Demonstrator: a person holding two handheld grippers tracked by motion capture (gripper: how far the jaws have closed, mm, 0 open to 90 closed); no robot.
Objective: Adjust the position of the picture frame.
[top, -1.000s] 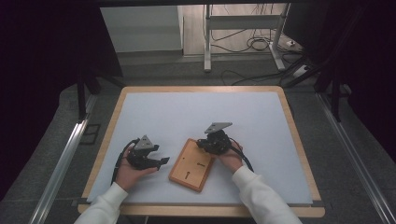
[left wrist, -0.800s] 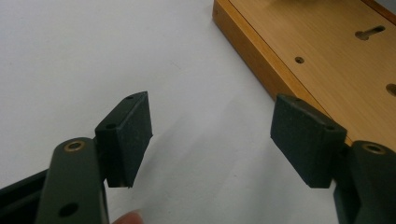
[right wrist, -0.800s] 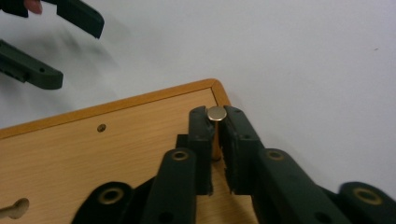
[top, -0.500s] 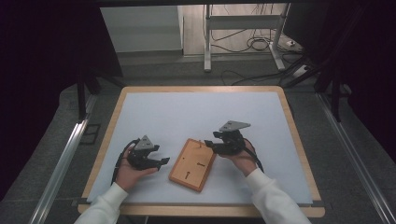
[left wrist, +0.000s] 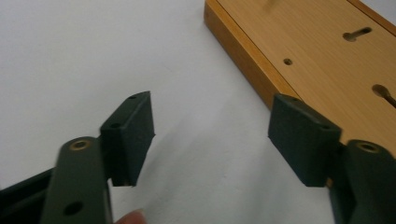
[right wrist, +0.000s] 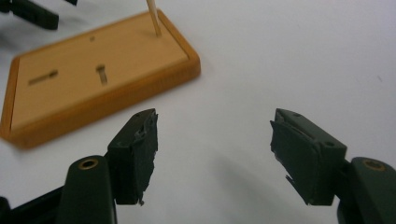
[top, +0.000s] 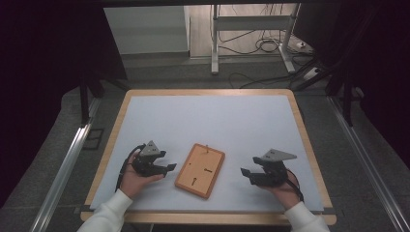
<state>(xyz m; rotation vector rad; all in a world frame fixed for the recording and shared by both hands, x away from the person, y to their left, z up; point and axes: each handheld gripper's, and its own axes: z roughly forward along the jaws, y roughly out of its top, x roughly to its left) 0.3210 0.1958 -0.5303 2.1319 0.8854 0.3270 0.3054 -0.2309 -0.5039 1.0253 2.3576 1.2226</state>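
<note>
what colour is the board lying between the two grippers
The wooden board is light orange-tan with a slightly darker raised rim, best seen in the right gripper view.

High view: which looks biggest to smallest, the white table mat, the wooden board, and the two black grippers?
1. White table mat, by far the largest.
2. Wooden board.
3. Left gripper and right gripper: they look alike, so no ranking between them.
</note>
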